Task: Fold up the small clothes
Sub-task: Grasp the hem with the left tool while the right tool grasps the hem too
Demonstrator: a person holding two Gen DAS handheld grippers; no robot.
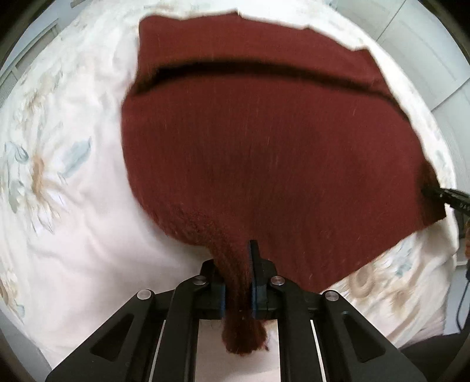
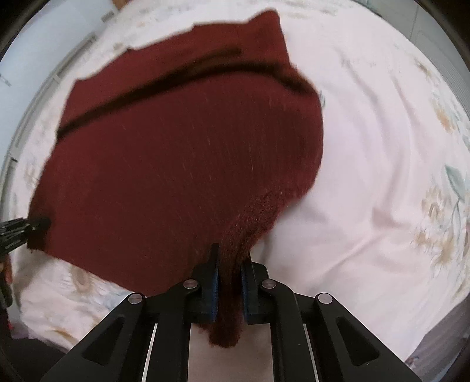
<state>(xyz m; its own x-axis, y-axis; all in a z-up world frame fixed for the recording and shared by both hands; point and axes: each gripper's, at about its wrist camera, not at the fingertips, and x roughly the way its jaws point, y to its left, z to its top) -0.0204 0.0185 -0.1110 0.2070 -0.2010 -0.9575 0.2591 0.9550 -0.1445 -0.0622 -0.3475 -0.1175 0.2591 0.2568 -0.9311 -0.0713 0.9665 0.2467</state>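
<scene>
Your dark red knit garment point(image 1: 264, 152), ribbed, dark band across its far part, spread on the floral bedsheet point(image 1: 73, 205), your left gripper point(image 1: 238, 282) and right gripper point(image 2: 230, 282) each clenched on a bunched near corner

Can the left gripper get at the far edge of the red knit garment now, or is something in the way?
Probably not at once: the left gripper is shut on a near corner of the red knit garment. Nothing lies on the garment toward its far edge, but it would have to let go first.
</scene>
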